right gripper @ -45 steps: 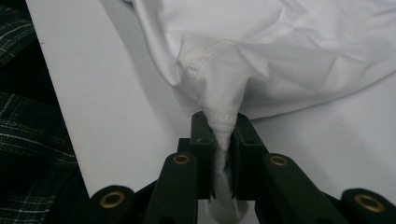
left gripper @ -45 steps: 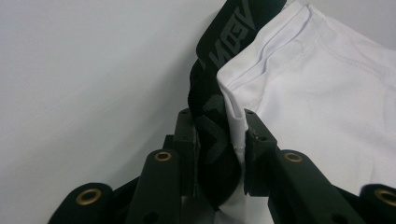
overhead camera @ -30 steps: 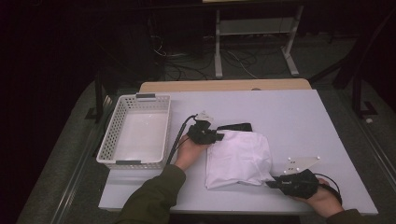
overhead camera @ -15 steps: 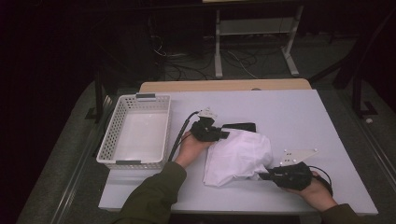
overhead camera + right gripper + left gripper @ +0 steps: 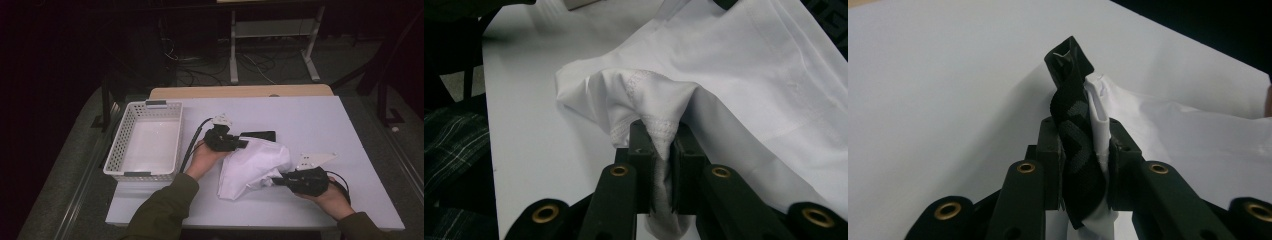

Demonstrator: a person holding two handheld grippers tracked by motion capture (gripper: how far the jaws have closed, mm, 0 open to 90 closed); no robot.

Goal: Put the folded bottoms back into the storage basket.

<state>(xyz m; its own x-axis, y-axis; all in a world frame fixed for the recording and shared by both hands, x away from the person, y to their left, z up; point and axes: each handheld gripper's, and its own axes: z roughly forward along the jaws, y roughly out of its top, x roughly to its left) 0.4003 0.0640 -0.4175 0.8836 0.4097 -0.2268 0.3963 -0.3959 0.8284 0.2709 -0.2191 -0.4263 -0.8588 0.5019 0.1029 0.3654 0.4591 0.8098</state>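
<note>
Two grippers share one white garment [image 5: 252,167] on the table [image 5: 325,120], and nothing else is in play. Starting at nine o'clock in the high view, a white basket [image 5: 122,145] stands empty near the table's left edge, well apart from the cloth. Just right of it, the left gripper [image 5: 239,144] lies low over the table, clenched on the garment's black waistband [image 5: 1075,145] together with a fold of white fabric; in the left gripper view the band stands up twisted between the jaws. A dark strip of that band [image 5: 257,135] lies flat at the garment's twelve o'clock edge. The garment itself is bunched in the middle of the table, humped between the two tools. At about four o'clock from it, the right gripper [image 5: 280,181] is clamped on a stitched hem [image 5: 659,125], which the right gripper view shows pinched to a thin peak between the jaws. The risks, as I judge them: the right grip holds only a narrow tip of hem, so a sharp pull outward could slip it free and drop that side. The left grip bites two layers at once, so spreading the cloth may drag the twist along and leave it creased. Pulling both ends apart unevenly could also slide the whole garment toward one hand.
</note>
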